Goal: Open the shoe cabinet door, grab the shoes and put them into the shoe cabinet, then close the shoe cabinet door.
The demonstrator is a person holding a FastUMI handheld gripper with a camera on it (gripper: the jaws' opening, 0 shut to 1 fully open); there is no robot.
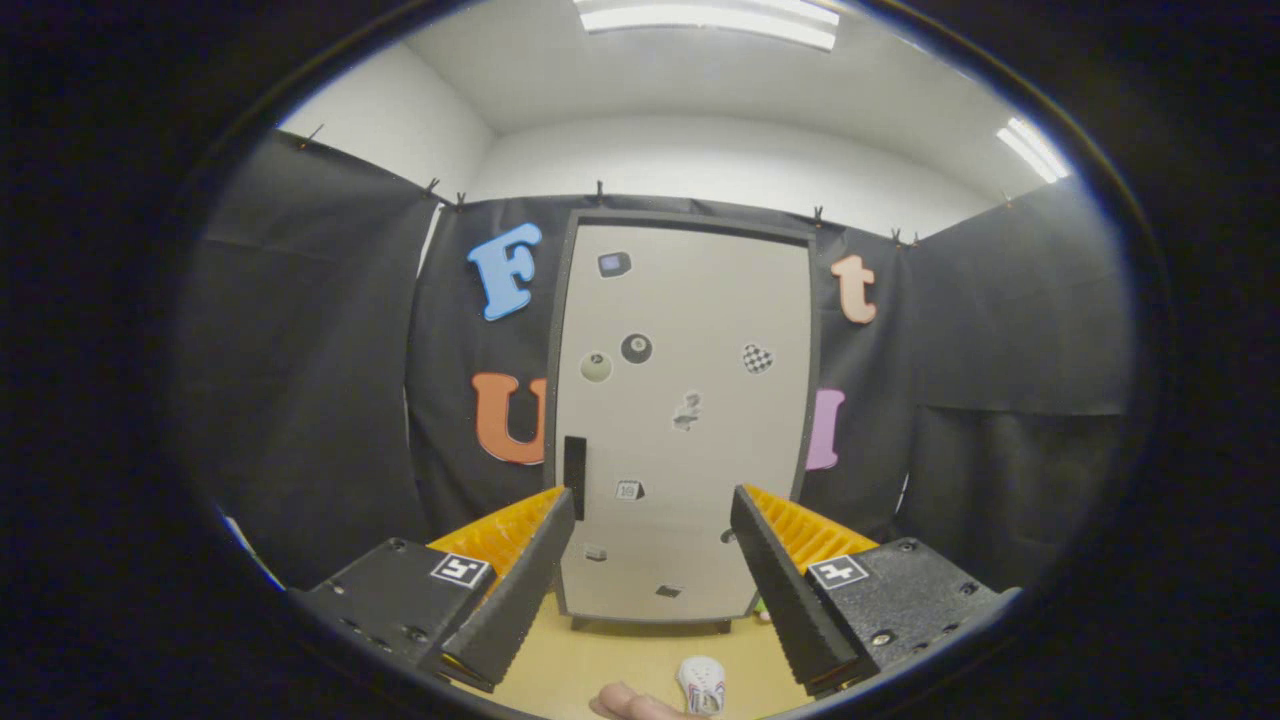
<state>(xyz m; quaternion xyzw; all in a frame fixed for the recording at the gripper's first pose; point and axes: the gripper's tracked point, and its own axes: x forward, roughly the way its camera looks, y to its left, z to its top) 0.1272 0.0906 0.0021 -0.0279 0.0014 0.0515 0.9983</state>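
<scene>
Gripper view: tall pale grey shoe cabinet door (685, 420) stands closed, its black slot handle (574, 463) beyond the left finger. Gripper (652, 590) gapes empty. Small white shoe (702, 684) lies on the floor below the door.

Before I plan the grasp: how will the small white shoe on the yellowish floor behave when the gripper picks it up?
The small white shoe, lying between the open fingers of the gripper, looks small, so probably light. It seems soft-sided, so it may give under pressure. It lies low and flat on the yellowish floor, so it probably slides rather than rolls.
</scene>
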